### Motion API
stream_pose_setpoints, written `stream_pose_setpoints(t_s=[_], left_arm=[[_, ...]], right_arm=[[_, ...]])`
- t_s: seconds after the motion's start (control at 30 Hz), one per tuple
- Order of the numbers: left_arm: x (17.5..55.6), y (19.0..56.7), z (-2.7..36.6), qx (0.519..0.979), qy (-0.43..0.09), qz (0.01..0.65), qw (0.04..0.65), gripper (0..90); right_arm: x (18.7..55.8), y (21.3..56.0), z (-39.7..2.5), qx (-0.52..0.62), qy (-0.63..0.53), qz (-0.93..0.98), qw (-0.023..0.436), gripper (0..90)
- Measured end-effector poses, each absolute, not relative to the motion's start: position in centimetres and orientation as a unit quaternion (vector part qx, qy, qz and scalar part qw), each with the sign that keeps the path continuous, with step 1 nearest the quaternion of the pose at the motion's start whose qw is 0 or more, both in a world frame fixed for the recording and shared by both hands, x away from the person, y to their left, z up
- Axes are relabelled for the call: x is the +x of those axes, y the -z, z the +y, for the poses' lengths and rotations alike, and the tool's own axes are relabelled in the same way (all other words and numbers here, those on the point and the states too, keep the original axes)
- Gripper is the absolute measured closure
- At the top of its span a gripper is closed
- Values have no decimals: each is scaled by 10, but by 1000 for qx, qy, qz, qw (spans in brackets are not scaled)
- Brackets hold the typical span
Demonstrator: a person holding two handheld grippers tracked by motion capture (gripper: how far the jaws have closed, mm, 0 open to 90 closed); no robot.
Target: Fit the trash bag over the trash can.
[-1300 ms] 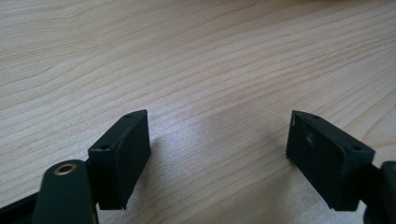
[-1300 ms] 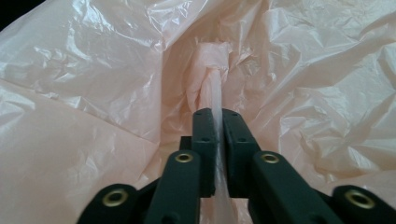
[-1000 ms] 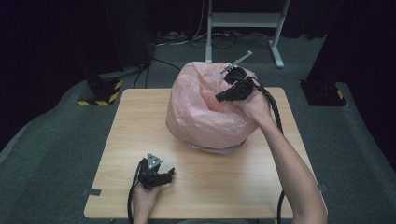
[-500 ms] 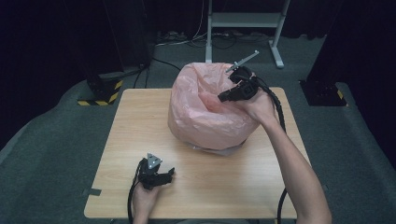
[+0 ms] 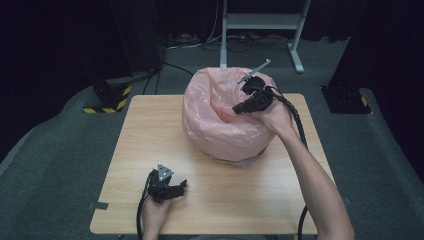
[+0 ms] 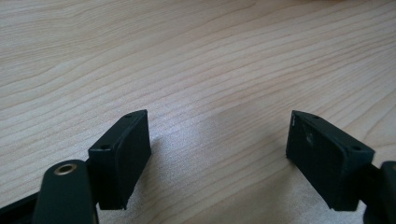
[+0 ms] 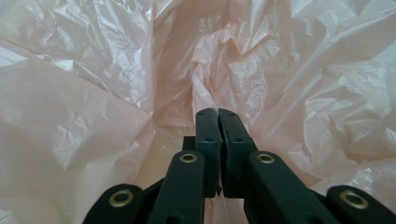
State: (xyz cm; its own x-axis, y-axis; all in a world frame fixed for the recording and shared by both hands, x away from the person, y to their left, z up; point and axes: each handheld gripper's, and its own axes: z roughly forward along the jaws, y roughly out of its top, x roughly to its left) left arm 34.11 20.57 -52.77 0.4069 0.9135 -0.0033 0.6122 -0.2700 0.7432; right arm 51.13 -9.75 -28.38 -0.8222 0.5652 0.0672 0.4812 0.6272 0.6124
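Pink plastic bag (image 5: 225, 117) sits puffed up at the far middle of the wooden surface (image 5: 150, 135), its crinkled film close around my right claw (image 7: 217, 112). That right claw is over the bag's open top with its jaws pressed together, though I cannot tell whether any film is pinched between them. My left claw (image 6: 217, 140) rests low at the near edge of the surface, well apart from the bag, jaws spread wide over bare wood.

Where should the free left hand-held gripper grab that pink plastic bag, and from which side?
Pinch the bag's rolled near-left rim, coming from the left: folds there are thin enough for the open left hand-held gripper.
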Motion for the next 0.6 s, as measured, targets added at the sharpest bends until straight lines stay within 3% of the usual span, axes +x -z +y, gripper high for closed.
stream_pose_setpoints(t_s=[0.47,0.6], left_arm=[[341,528,206,766,-220,498,342,219],[341,528,206,766,-220,498,342,219]], right_arm=[[508,276,-111,314,-357,875,89,624],[507,272,-118,323,-368,866,98,600]])
